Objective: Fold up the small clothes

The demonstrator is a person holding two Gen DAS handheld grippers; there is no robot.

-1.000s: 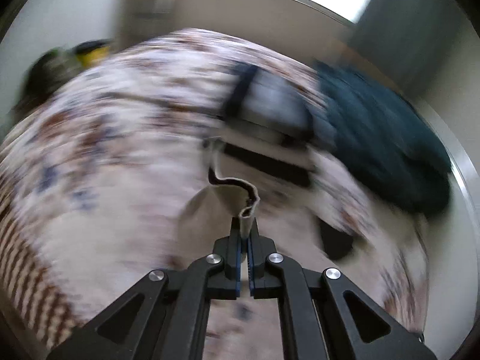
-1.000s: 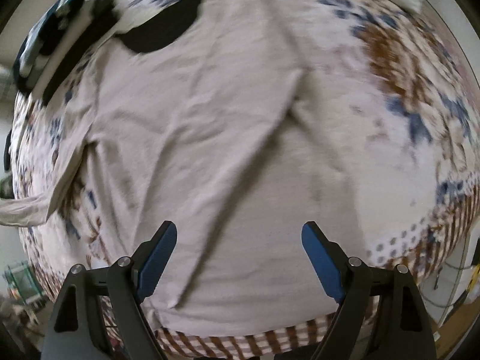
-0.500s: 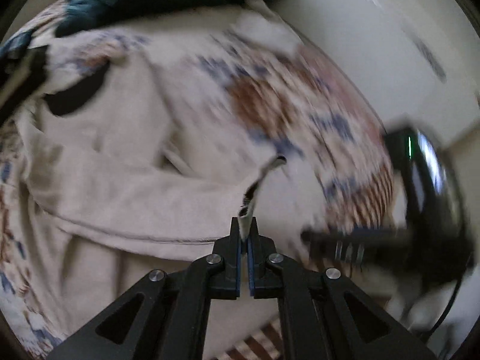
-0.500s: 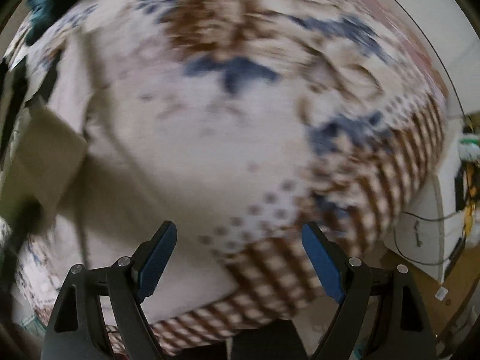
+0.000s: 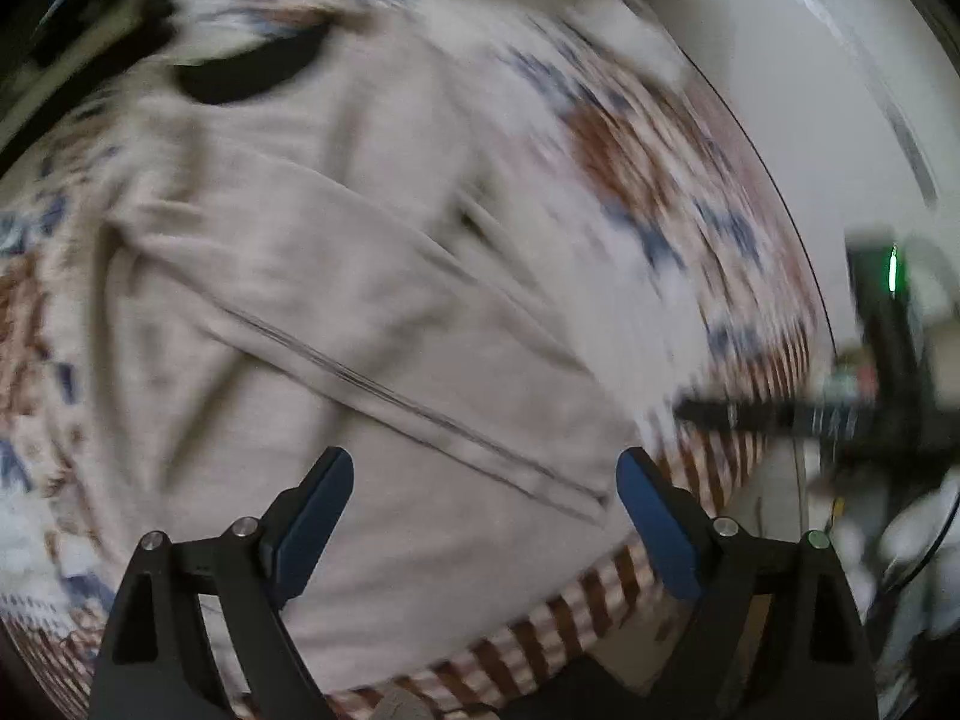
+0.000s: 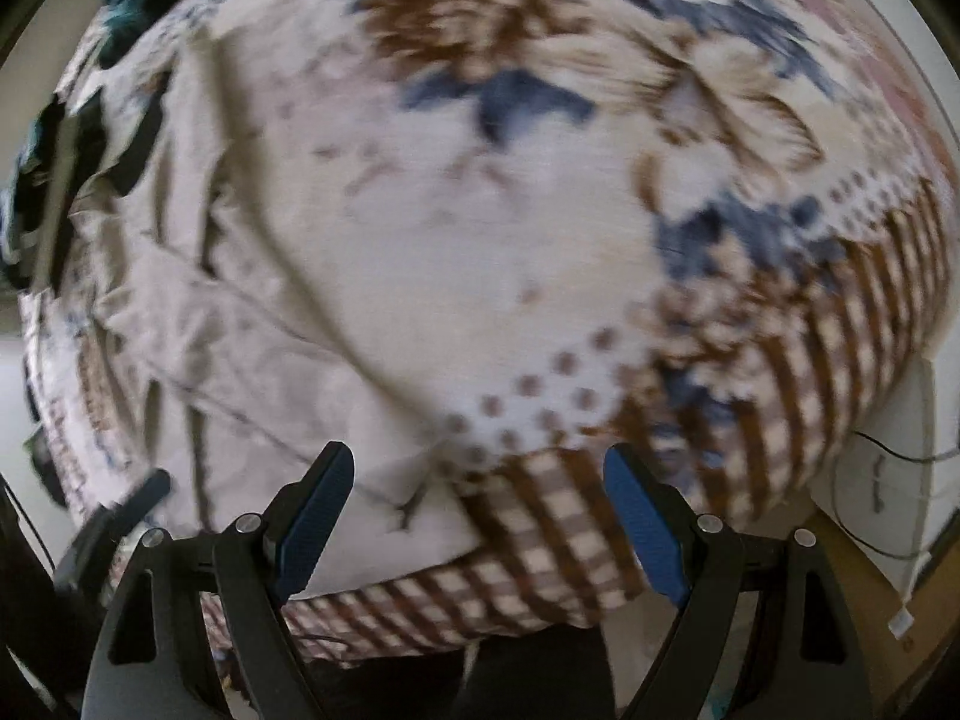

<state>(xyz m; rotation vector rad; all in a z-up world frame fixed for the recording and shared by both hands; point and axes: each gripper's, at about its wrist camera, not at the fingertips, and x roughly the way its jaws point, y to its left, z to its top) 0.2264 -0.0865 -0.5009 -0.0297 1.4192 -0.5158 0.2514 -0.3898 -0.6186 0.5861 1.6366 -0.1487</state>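
Bedspread (image 6: 540, 240), floral and checked, under beige garment (image 5: 360, 360); pale wall (image 5: 810, 120) beyond.

Black gripper (image 5: 485, 510), blue pads (image 5: 312, 516), silver screws

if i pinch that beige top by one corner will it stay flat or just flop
The beige top would likely flop: it lies creased and folded over itself. It looks thin, so probably light. Pushed, it may bunch up against the patterned blanket rather than slide.
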